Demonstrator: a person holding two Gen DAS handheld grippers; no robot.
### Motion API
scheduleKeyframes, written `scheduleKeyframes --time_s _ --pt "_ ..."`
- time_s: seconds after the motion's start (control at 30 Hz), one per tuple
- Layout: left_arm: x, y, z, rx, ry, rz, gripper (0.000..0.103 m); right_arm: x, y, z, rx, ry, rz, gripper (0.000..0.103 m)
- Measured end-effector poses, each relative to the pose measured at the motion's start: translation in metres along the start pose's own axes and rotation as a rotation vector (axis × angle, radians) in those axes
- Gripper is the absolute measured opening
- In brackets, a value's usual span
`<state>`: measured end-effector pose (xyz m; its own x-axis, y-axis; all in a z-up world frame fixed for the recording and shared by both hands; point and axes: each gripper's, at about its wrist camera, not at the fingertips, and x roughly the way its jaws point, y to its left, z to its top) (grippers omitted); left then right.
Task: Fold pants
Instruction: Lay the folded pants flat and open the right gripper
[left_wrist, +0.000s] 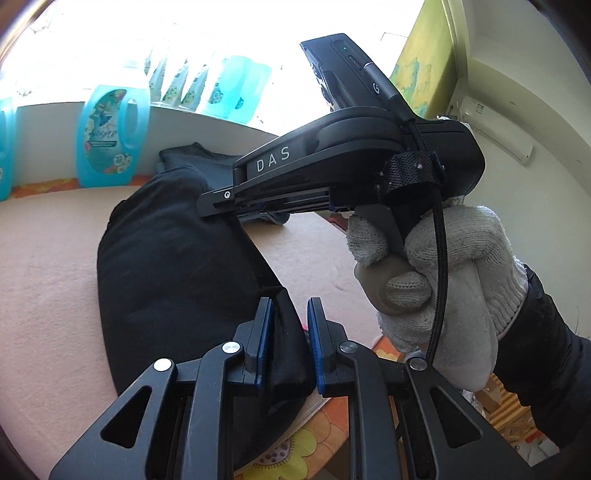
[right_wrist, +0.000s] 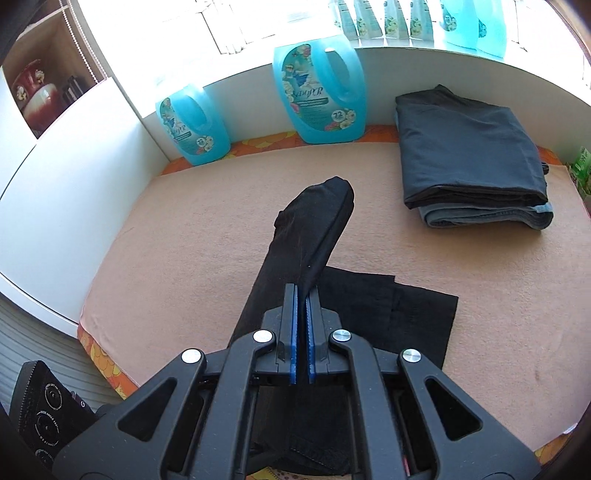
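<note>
Left wrist view: the left gripper at the bottom centre is pinching a fold of the black pants between its narrowly set blue pads, while the right gripper, gripped by a white-gloved hand, is lying across mid-frame. Right wrist view: the right gripper is clamping the pants, lifted in the centre above the beige mat. Folded grey pants are sitting at upper right, two blue detergent bottles at the top.
</note>
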<state>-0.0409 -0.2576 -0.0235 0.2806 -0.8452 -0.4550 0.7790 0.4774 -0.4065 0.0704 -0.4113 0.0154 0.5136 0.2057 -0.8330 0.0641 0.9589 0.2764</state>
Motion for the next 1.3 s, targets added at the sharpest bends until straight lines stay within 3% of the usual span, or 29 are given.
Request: scheduleKeyframes --time_s 0.3,0.63,0.73,0.8,1.0,1.03,1.07,1.17,1.3 --pt "0.070 -0.016 0.010 0.033 0.078 -0.063 0.016 0.006 -0.077 -0.021 0.096 0.021 -0.053 0.004" --pt "0.095 -0.014 -0.005 0.048 0.168 -0.065 0.016 0.046 -0.105 -0.041 0.131 0.081 -0.064 0.004" --pt "0.090 -0.019 -0.016 0.054 0.186 -0.059 0.020 0.056 -0.111 -0.048 0.141 0.092 -0.072 0.004" --pt "0.086 -0.021 -0.019 0.055 0.199 -0.049 0.035 0.061 -0.113 -0.051 0.137 0.092 -0.088 0.004" --pt "0.049 -0.019 -0.029 0.062 0.196 -0.022 0.039 0.065 -0.117 -0.054 0.147 0.062 -0.106 0.004" --pt "0.041 -0.017 -0.030 0.064 0.191 -0.015 0.039 0.062 -0.118 -0.054 0.155 0.052 -0.114 0.010" --pt "0.033 -0.015 -0.030 0.070 0.183 -0.005 0.039 0.057 -0.119 -0.055 0.159 0.035 -0.130 0.015" --pt "0.013 -0.006 -0.030 0.092 0.166 0.031 0.043 0.037 -0.117 -0.063 0.140 -0.018 -0.167 0.016" --pt "-0.004 0.019 -0.026 0.075 0.162 0.102 0.045 0.005 -0.107 -0.084 0.126 -0.095 -0.139 0.016"
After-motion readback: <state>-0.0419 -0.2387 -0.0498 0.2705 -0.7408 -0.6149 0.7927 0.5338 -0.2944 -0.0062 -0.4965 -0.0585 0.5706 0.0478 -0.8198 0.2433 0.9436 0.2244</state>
